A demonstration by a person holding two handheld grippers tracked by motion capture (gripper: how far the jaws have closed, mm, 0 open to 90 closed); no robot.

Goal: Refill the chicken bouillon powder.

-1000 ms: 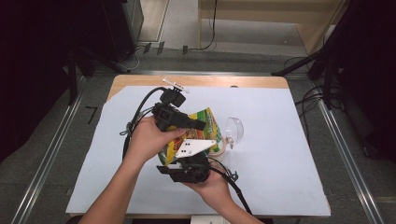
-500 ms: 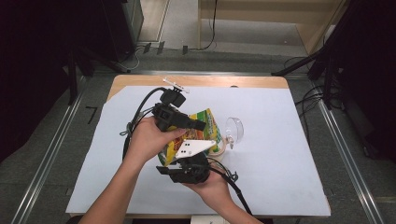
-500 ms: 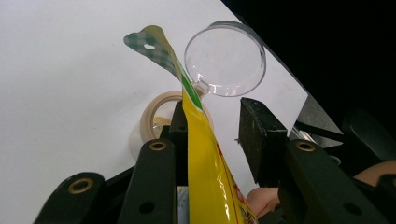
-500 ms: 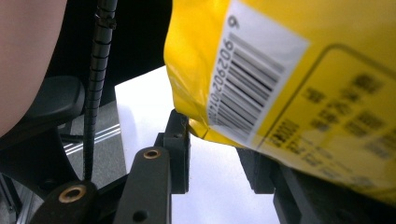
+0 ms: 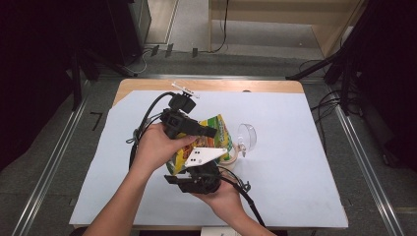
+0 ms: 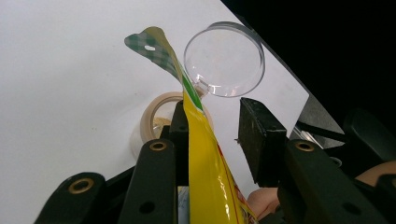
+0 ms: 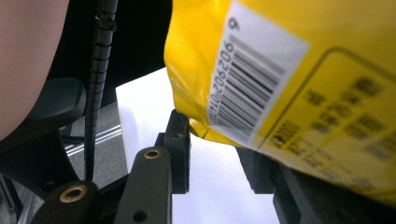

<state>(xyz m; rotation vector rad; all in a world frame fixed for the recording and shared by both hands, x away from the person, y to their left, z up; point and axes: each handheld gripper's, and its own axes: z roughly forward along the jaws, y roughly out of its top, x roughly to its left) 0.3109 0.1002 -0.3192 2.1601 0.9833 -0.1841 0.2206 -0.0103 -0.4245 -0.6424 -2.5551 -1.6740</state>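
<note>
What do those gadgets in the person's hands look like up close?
Both are black. The left gripper trails a black cable; the right gripper carries a pale three-cornered plate with small holes and its own cable. Brass-coloured rivets stud the jaw arms. The forearms are bare.

Spread over most of a wooden table (image 5: 221, 85): a white sheet (image 5: 295, 162), with a clear round dish (image 5: 247, 136) standing on edge near its middle and a tape roll (image 5: 235, 156) lying flat just beside it. At the table's far edge, partly over the sheet, a small white strip (image 5: 184, 90). Around the table, grey floor with metal rails (image 5: 361, 147) on both sides, black cables (image 5: 322, 105) at the right and pale wooden furniture (image 5: 275, 12) beyond.
</note>
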